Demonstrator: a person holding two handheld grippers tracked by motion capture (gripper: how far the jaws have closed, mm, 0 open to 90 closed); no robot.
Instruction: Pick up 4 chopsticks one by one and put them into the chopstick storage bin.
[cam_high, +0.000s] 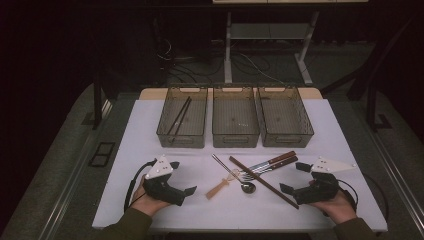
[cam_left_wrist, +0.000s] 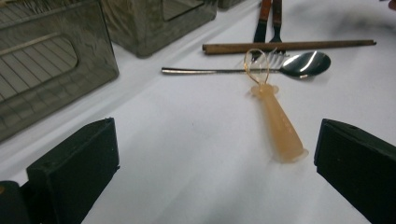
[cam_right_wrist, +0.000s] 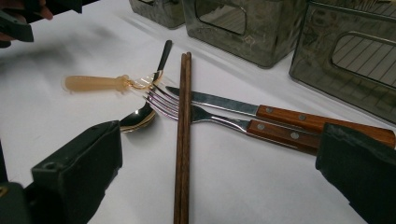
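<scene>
Cutlery pile (cam_high: 252, 175), item one: where does it lie?
— On the white table (cam_high: 150, 130), between the two grippers and just in front of the baskets. Nothing holds it.

— Contents?
— One pair of brown wooden chopsticks (cam_right_wrist: 183, 140), lying side by side and laid across the rest. One fork (cam_right_wrist: 205, 114) and one knife (cam_right_wrist: 261, 109), both with wooden riveted handles, parallel and touching. One steel spoon (cam_left_wrist: 289, 65), bowl up, its handle running under the chopsticks. One small utensil with a pale amber handle (cam_left_wrist: 279, 126) and a thin wire loop at its end; the loop rests against the fork tines and the spoon.

— Containers?
— Three smoky translucent baskets in a row at the far side of the table. Left basket (cam_high: 165, 120): one pair of dark chopsticks (cam_high: 180, 116), lying diagonally. Middle basket (cam_high: 216, 120): nothing visible in it. Right basket (cam_high: 305, 122): nothing visible in it.

— Grippers?
— Left gripper (cam_high: 182, 177): held in a hand at the near left, jaws spread wide, gripping nothing, facing the amber handle. Right gripper (cam_high: 295, 177): held in a hand at the near right, jaws spread wide, gripping nothing, close to the near end of the brown chopsticks and facing the fork and knife.
</scene>
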